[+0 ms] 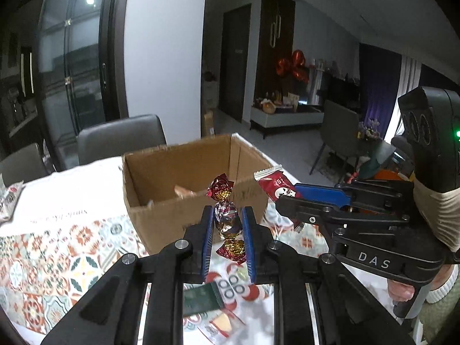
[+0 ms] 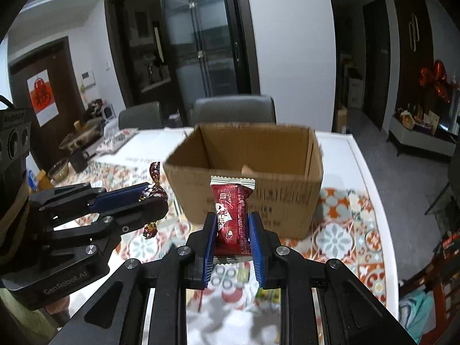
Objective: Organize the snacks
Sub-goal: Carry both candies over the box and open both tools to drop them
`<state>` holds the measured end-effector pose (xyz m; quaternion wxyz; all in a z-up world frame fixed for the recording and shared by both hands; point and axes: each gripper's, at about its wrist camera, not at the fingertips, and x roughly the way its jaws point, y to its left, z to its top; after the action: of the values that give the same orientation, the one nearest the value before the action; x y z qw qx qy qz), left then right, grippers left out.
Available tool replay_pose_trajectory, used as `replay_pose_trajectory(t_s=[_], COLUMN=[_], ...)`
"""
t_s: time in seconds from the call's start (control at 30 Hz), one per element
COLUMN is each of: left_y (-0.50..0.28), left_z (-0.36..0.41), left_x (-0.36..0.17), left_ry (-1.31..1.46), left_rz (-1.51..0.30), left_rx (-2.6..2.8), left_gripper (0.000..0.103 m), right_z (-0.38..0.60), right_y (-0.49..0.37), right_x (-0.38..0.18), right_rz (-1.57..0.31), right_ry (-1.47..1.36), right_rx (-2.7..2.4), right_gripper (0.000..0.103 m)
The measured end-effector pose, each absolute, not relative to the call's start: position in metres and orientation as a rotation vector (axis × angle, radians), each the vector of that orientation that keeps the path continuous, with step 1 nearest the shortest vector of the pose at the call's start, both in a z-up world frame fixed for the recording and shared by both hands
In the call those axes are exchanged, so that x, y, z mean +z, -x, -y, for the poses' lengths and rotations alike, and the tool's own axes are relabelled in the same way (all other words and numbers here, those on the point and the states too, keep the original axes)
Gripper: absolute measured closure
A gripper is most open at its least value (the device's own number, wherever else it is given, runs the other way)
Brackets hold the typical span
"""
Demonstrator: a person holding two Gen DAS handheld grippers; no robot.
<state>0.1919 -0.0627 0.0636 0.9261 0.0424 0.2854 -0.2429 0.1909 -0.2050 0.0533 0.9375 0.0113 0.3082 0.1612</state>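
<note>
Jaws, left: the blue pads of the left gripper [image 1: 228,230] are pressed against a foil-wrapped candy [image 1: 227,220], which is pinched at its middle with its twisted ends standing above and below the pads.
Jaws, right: the right gripper [image 2: 233,234] is clamped on a red snack packet [image 2: 231,215], held upright with its crimped white top edge above the fingertips.
Far left: a dark mug [image 2: 77,158] and a small bowl [image 2: 59,169] are seen on the table's far side in the right wrist view, beside blurred clutter that cannot be made out.
Left of centre: the left gripper is seen side-on in the right wrist view, the candy's red and gold ends showing above and below its closed fingers.
Centre: an open cardboard box [image 1: 184,172] is set on a patterned tablecloth [image 1: 57,247], just beyond both grippers; something pale is glimpsed inside, too blurred to name.
Candy position: held in the air before the box's near wall, not inside it.
Packet position: held in front of the box's near wall, at about rim height.
Behind the box: two grey chairs [image 2: 233,109] are drawn up to the table's far edge.
Below the jaws: loose wrappers are seen blurred on the cloth, among them a dark green one [image 1: 201,299].
Far right: red balloons [image 1: 293,66] are seen in the room beyond.
</note>
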Motion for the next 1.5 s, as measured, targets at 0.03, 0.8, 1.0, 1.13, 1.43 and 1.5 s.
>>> replay_pose_trajectory(t_s=[0.03,0.8,1.0,1.13,1.43,1.5], left_y=[-0.194,-0.297,-0.319,-0.333,-0.314,-0.303], left_z=[0.063,0.067,0.067,0.070,0.066,0.067], left_x=[0.069,0.092,0.077,0.068,0.064,0.064], left_ry=[-0.090,-0.125,-0.136,-0.140,-0.176,-0.181], left_rz=[-0.578,-0.642,-0.695,-0.727,-0.673,-0.650], left_rx=[-0.496,-0.411,-0.378,-0.356,-0.295,-0.295], left_gripper=[0.083,0.083,0.083,0.082,0.050,0.048], right_z=[0.206,0.209,0.207,0.205,0.212,0.215], right_y=[-0.192,-0.288,-0.308,-0.318,-0.306,-0.295], right_x=[0.058,0.094,0.082,0.073,0.064,0.064], right_rz=[-0.620,-0.644,-0.677,-0.703,-0.676,-0.664], right_ry=[-0.023,-0.016,0.009,0.017,0.058,0.056], right_rx=[0.328,0.265,0.251,0.245,0.176,0.170], right_gripper=[0.079,0.079,0.079,0.079,0.048,0.048])
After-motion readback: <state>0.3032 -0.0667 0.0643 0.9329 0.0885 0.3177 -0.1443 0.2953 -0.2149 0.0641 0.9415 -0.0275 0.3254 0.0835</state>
